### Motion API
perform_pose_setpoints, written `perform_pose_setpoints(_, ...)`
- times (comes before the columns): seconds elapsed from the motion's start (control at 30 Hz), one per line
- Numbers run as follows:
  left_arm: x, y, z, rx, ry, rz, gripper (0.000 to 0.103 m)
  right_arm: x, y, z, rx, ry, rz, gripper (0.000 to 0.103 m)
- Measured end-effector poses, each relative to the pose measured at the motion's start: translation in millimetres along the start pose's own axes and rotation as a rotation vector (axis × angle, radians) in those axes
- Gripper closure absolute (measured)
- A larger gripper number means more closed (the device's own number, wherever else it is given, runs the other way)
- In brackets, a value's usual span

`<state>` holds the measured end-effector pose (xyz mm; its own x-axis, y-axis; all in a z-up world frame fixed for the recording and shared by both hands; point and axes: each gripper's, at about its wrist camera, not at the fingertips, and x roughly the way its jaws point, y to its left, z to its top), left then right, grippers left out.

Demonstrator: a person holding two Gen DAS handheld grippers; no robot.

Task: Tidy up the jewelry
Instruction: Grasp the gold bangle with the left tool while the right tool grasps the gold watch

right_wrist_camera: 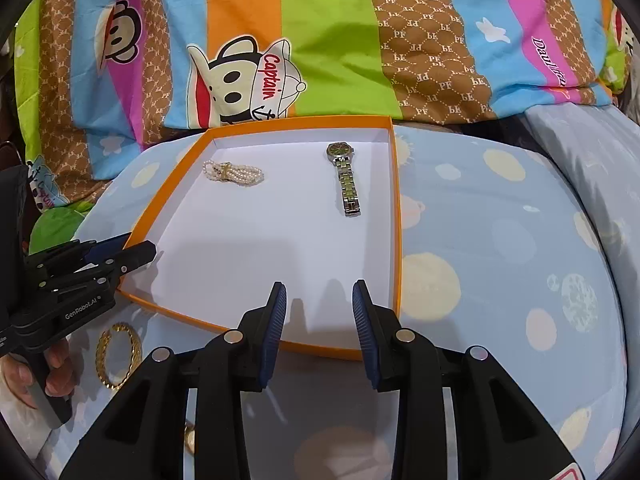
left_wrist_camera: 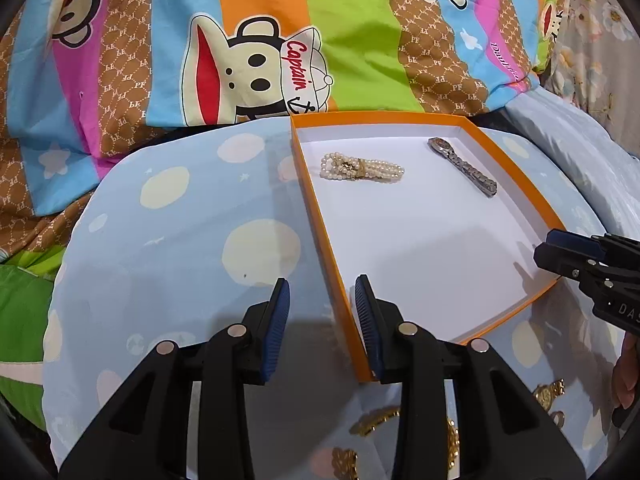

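Lying on a pale blue spotted cushion [right_wrist_camera: 500,240], a shallow orange box [right_wrist_camera: 397,208] with a white floor fills the middle of both views. Inside it, a pearl bracelet [right_wrist_camera: 233,173] rests near the upper left of the box in the right wrist view, and a silver watch [right_wrist_camera: 346,178] lies stretched out near the upper right, well apart from the pearls.

The left tongs [left_wrist_camera: 322,308] are open and hold nothing, straddling the box's orange wall at the bottom centre of the left view. The right tongs [right_wrist_camera: 319,312] are also open and empty, above the box's near edge.

Outside the box, a gold chain bracelet [right_wrist_camera: 119,354] lies on the cushion at lower left in the right view, and a gold watch [left_wrist_camera: 550,394] at lower right in the left view. A striped cartoon monkey blanket [left_wrist_camera: 340,40] fills the top of the frame.
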<state>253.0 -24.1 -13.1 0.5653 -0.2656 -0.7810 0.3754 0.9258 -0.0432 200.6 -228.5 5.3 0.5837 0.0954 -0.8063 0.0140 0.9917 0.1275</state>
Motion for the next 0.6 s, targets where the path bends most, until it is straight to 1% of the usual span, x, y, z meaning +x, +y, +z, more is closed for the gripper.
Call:
perform_pose_setpoints(0.13, -10.6, -2.9, -4.5, 0.001, -0.009, -0.006, 0.070, -11.0, 3.1, -5.7, 0.004, -0.013, -0.004, 0.071)
perform_pose_setpoints(0.2, -22.0, -2.1, -4.0, -0.010, -0.032, -0.005, 0.063, -26.3, 5.6, -6.3, 0.003, -0.057, 0.007, 0.070)
perform_pose_setpoints(0.27, -35.3, 0.8, -2.8, -0.032, -0.055, -0.026, 0.057, -44.5, 8.9, -8.6, -0.009, -0.094, 0.036, 0.067)
perform_pose_setpoints(0.3, -44.1, 3.0, -2.6, -0.044, -0.070, -0.036, 0.052, -53.2, 10.8, -12.3, -0.022, -0.106, 0.055, 0.066)
perform_pose_setpoints(0.33, -52.0, 5.1, -3.2, -0.051, -0.082, -0.041, 0.050, -59.7, 13.1, -16.3, -0.037, -0.111, 0.071, 0.064)
perform_pose_setpoints(0.4, -66.7, 9.9, -7.3, -0.065, -0.104, -0.042, 0.044, -67.0, 16.4, -27.3, -0.072, -0.107, 0.099, 0.056)
perform_pose_setpoints(0.43, -71.3, 11.3, -10.1, -0.068, -0.110, -0.042, 0.043, -67.9, 18.2, -34.1, -0.087, -0.097, 0.114, 0.055)
perform_pose_setpoints(0.5, -79.3, 14.9, -19.8, -0.074, -0.102, -0.048, 0.042, -65.7, 22.7, -48.3, -0.120, -0.068, 0.148, 0.054)
perform_pose_setpoints(0.6, -81.1, 18.3, -34.4, -0.078, -0.073, -0.049, 0.042, -58.3, 33.1, -66.7, -0.169, -0.029, 0.188, 0.054)
